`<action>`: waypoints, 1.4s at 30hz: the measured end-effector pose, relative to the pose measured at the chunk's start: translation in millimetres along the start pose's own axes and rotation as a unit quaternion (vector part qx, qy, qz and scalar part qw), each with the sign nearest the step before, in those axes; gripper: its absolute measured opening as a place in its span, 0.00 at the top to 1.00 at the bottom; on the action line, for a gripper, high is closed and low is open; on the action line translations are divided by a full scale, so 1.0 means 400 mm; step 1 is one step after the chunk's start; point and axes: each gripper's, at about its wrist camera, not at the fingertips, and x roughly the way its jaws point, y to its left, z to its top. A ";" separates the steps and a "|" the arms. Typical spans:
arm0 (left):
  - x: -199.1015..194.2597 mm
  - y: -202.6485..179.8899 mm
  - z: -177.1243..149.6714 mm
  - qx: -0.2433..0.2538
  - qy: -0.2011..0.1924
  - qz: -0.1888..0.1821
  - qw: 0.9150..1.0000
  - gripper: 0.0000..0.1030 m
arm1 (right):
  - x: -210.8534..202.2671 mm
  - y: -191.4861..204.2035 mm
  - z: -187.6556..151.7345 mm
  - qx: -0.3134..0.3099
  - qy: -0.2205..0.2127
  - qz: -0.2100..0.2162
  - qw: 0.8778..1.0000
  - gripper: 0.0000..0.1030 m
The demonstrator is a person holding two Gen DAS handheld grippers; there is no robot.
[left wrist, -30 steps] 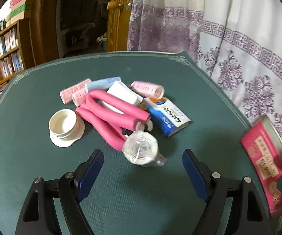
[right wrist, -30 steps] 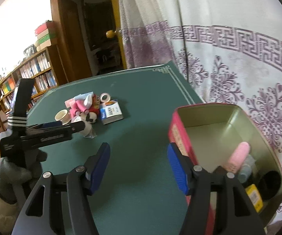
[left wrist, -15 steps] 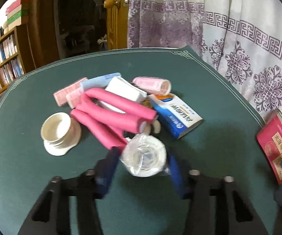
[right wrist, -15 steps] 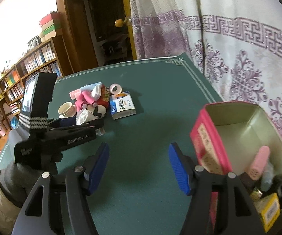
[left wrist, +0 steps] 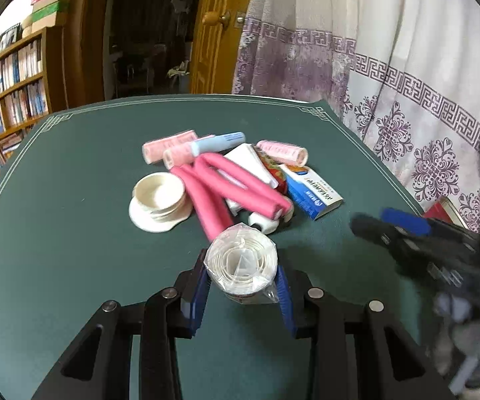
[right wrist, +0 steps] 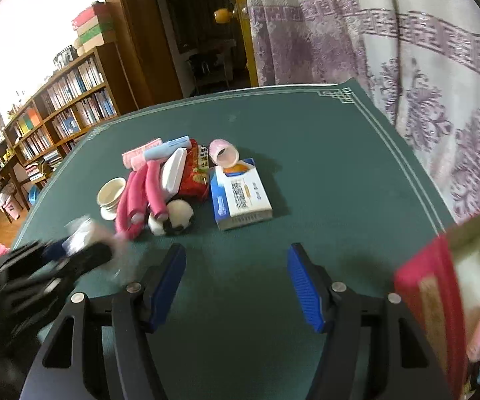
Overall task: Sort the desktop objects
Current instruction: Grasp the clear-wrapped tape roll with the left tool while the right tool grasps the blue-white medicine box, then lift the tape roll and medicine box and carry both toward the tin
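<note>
A white coil in clear wrap [left wrist: 240, 255] sits between the blue pads of my left gripper [left wrist: 241, 268], whose jaws are closing with both pads pressed on it. It is just in front of the pile: pink foam rollers [left wrist: 220, 190], a white cup-shaped lid [left wrist: 158, 196], a blue-and-white box [left wrist: 313, 193] and pink hair curlers [left wrist: 281, 151]. My right gripper [right wrist: 236, 283] stands open over bare green tabletop, in front of the same box [right wrist: 241, 198], with nothing between its fingers. It also shows blurred in the left wrist view [left wrist: 403, 226].
A red tin [right wrist: 434, 303] with a pink curler inside stands open at the right, near the table's edge. A black-and-white ball [right wrist: 176, 220] and a red packet [right wrist: 195, 175] lie in the pile. A patterned curtain hangs to the right, bookshelves to the left.
My left jaws went from wide open to closed on the wrapped coil, which now sits apart from the pile. The right gripper moved left from the tin toward the pile.
</note>
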 end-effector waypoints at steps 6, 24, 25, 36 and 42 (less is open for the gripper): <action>0.005 0.042 -0.014 -0.021 0.009 -0.011 1.000 0.63 | 0.106 0.014 0.054 -0.006 0.018 -0.009 1.000 0.35; 0.025 0.052 -0.030 -0.037 0.024 -0.031 0.999 0.63 | 0.176 0.012 0.050 -0.024 0.048 -0.032 0.998 0.40; 0.021 0.049 -0.030 -0.036 0.022 -0.032 0.999 0.63 | 0.166 0.012 0.044 -0.020 0.048 -0.028 0.998 0.41; -0.046 0.005 -0.046 -0.024 0.010 -0.041 0.999 0.63 | -0.029 0.029 -0.052 0.007 0.014 0.010 1.000 0.42; -0.088 -0.027 -0.055 -0.016 0.002 -0.047 0.999 0.63 | -0.127 0.036 -0.088 0.018 -0.014 0.023 0.999 0.42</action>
